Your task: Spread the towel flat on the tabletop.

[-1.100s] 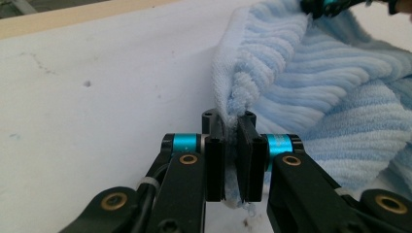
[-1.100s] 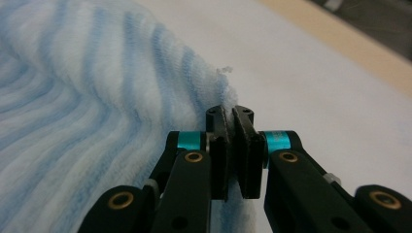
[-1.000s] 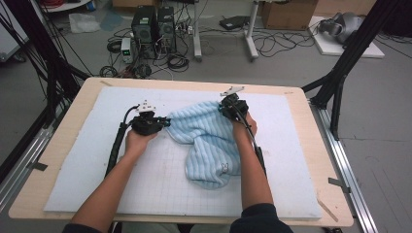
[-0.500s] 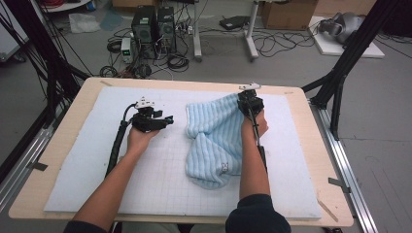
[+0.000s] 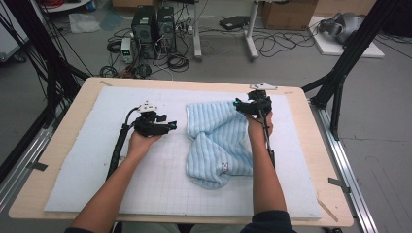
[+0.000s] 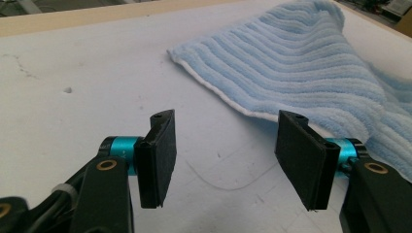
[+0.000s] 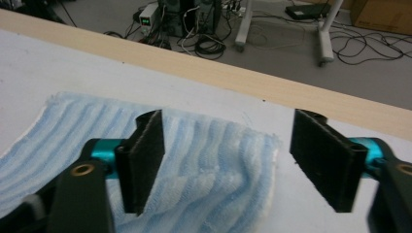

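Towel (image 5: 218,141): pale blue, ribbed terry, white-edged, small emblem near its lower hem; lies rumpled on the white mat (image 5: 87,160) covering the counter (image 5: 63,145).
Left gripper (image 6: 223,160): jaws parted, empty, just beside the towel's edge.
Right gripper (image 7: 226,162): jaws parted, over the towel's far corner.

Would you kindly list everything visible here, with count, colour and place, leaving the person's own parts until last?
towel: one, light blue, striped, rumpled on the mat right of centre, small animal mark near its near edge
mat: one, white, gridded, covering most of the table
table: one, pale wood, rim showing around the mat
computer towers: two, dark, on the floor beyond the table
cardboard box: one, brown, floor at the back
left gripper: one, black with teal, open, beside the towel's left edge
right gripper: one, black with teal, open, over the towel's far right corner
forearms: two, entering from the bottom
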Demonstrator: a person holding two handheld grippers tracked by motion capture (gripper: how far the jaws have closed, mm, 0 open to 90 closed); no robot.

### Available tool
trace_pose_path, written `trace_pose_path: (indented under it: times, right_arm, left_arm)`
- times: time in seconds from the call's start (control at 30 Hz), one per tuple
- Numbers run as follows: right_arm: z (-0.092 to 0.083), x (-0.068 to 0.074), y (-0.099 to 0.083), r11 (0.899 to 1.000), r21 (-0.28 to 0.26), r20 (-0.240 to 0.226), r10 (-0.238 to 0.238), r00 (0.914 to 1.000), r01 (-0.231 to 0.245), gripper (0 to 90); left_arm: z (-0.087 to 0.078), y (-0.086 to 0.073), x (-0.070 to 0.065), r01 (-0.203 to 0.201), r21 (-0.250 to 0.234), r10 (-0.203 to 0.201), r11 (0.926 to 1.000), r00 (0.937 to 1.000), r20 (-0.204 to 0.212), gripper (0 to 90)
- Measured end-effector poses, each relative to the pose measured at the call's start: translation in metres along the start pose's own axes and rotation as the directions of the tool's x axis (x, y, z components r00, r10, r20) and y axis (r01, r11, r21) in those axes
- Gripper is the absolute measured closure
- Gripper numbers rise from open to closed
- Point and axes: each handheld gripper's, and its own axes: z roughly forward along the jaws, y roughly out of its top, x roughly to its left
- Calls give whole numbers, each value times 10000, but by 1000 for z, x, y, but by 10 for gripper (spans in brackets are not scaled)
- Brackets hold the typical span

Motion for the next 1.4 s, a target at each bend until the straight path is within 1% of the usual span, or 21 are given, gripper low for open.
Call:
trace_pose_path:
  times: [0.03,0.1,0.17,0.2,0.23,0.27,0.4,0.47,0.5,0.57,0.67,0.77,0.83,0.93,1.03,1.13,1.23,1.3,1.33,1.37,1.4]
  right_arm:
    - [-2,-2,0,9999,-68,-88,142,9999,-142,214]
    - [-6,-8,-3,9989,-69,-493,463,9977,-467,175]
    - [-10,-12,-6,9982,-48,-671,590,9960,-594,125]
    - [-12,-14,-7,9981,-31,-811,603,9949,-608,122]
    - [-14,-15,-9,9984,-1,-855,563,9947,-565,122]
    - [-17,-16,-11,9991,-21,-887,412,9952,-416,122]
    - [-26,-18,-14,9991,-142,-1211,384,9919,-404,122]
    - [-31,-18,-17,9992,-181,-1357,338,9902,-366,123]
    - [-33,-18,-18,9993,-194,-1428,286,9893,-317,129]
    - [-37,-18,-21,9997,-178,-1555,162,9877,-192,137]
    - [-44,-18,-27,9996,-215,-1630,138,9865,-176,138]
    - [-54,-20,-35,9986,-317,-1896,364,9812,-432,147]
    - [-62,-21,-40,9983,-417,-1955,307,9802,-396,153]
    - [-73,-19,-48,9985,-441,-2085,216,9778,-315,159]
    - [-81,-17,-54,9987,-506,-2080,-76,9781,-30,159]
    - [-86,-15,-57,9986,-527,-2109,-125,9774,14,164]
    - [-90,-14,-62,9984,-559,-2107,-184,9774,68,164]
    - [-91,-15,-65,9988,-492,-2087,-85,9780,-18,164]
    - [-91,-15,-66,9990,-434,-2112,-47,9774,-45,164]
    - [-91,-15,-67,9995,-294,-2140,34,9768,-99,164]
    - [-90,-15,-67,9995,-290,-2151,33,9766,-97,164]
  left_arm:
    - [0,0,-1,3,-53,-2,10000,10000,41,406]
    - [1,0,-4,-56,-52,57,10000,9998,180,397]
    - [1,0,-7,-32,-64,34,10000,9995,305,376]
    - [2,0,-8,8,-88,-5,10000,9993,387,368]
    - [2,0,-9,9,-70,-6,10000,9989,466,361]
    - [2,0,-10,10,-65,-6,10000,9988,496,345]
    - [2,0,-12,106,-6,-105,9999,9980,626,298]
    - [3,-1,-13,225,3,-225,9997,9968,761,289]
    - [3,-1,-14,164,53,-167,9999,9968,776,288]
    - [4,-2,-16,213,62,-218,9998,9957,902,287]
    - [6,-2,-21,111,45,-115,9999,9941,1078,286]
    - [7,-2,-28,-60,21,57,10000,9908,1355,271]
    - [9,-2,-33,-194,-66,201,9998,9886,1493,254]
    - [13,-3,-41,-233,-171,260,9996,9839,1769,249]
    - [18,-5,-45,-302,-137,322,9994,9830,1805,250]
    - [23,-8,-48,-374,71,356,9993,9837,1760,251]
    - [28,-11,-53,-679,246,628,9974,9835,1695,235]
    - [33,-12,-59,-974,516,878,9939,9826,1635,233]
    - [36,-12,-62,-1172,704,1047,9906,9814,1608,238]
    - [39,-11,-65,-1534,948,1382,9836,9789,1507,260]
    - [40,-11,-67,-1651,1011,1495,9811,9778,1468,289]
